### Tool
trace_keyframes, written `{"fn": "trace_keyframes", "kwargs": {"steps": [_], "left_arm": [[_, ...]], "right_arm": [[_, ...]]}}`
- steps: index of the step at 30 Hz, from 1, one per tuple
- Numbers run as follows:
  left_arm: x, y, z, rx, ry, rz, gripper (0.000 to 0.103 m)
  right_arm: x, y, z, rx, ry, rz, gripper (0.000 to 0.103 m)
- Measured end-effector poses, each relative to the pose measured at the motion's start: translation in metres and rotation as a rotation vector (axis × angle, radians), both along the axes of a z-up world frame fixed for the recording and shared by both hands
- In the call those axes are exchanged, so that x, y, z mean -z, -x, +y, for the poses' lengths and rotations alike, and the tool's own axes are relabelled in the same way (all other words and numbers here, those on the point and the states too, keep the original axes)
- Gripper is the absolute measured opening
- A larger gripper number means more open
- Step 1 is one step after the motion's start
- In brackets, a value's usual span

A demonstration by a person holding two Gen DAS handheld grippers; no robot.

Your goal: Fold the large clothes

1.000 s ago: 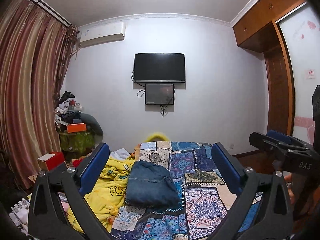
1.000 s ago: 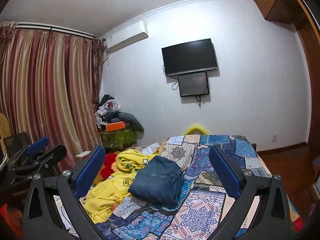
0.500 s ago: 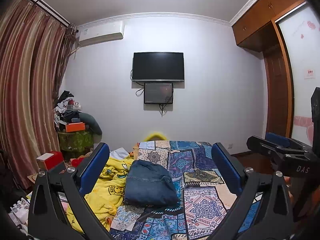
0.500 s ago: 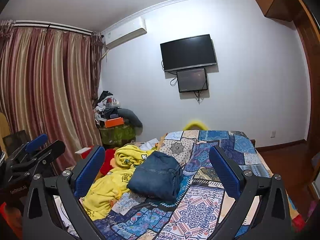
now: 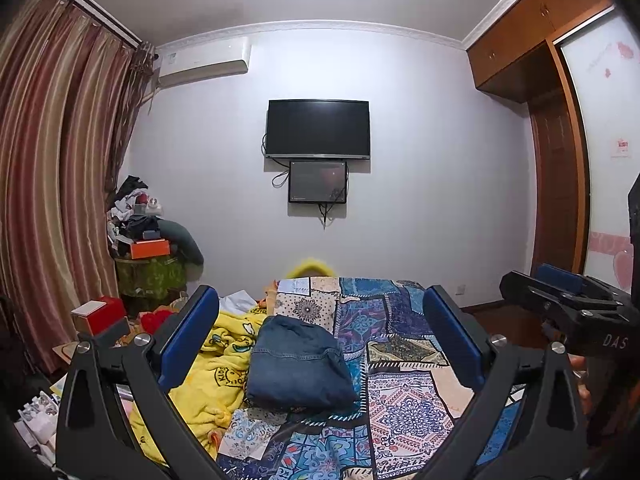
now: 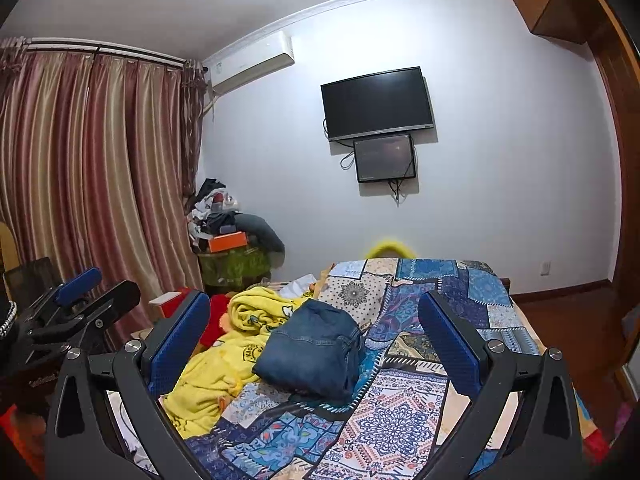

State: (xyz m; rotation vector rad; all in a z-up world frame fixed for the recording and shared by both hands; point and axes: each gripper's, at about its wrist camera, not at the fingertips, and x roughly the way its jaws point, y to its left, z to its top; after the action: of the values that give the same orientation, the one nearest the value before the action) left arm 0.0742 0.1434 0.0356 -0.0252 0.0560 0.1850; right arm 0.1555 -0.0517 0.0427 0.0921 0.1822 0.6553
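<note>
A folded blue denim garment (image 5: 300,364) lies in a compact bundle on the patchwork bedspread (image 5: 400,400), also seen in the right wrist view (image 6: 312,352). My left gripper (image 5: 320,344) is open and empty, held well above and short of the bundle. My right gripper (image 6: 316,340) is open and empty too, also raised back from the bed. The right gripper shows at the right edge of the left wrist view (image 5: 568,308); the left gripper shows at the left edge of the right wrist view (image 6: 72,312).
A crumpled yellow blanket (image 5: 216,364) lies left of the denim bundle. A red box (image 5: 100,312) and a cluttered side table (image 5: 148,264) stand at the left by the curtains. A TV (image 5: 318,128) hangs on the far wall. A wooden wardrobe (image 5: 556,200) stands right.
Both grippers have lifted and tilted slightly, so the bed and denim bundle sit a little lower in view. The bundle has not moved. Both stay open.
</note>
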Motion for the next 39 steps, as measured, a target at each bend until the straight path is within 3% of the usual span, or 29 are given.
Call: {"fn": "trace_keyframes", "kwargs": {"steps": [39], "left_arm": [[0.010, -0.014, -0.003, 0.062, 0.028, 0.063, 0.103]], "right_arm": [[-0.001, 0.002, -0.004, 0.073, -0.008, -0.005, 0.103]]}}
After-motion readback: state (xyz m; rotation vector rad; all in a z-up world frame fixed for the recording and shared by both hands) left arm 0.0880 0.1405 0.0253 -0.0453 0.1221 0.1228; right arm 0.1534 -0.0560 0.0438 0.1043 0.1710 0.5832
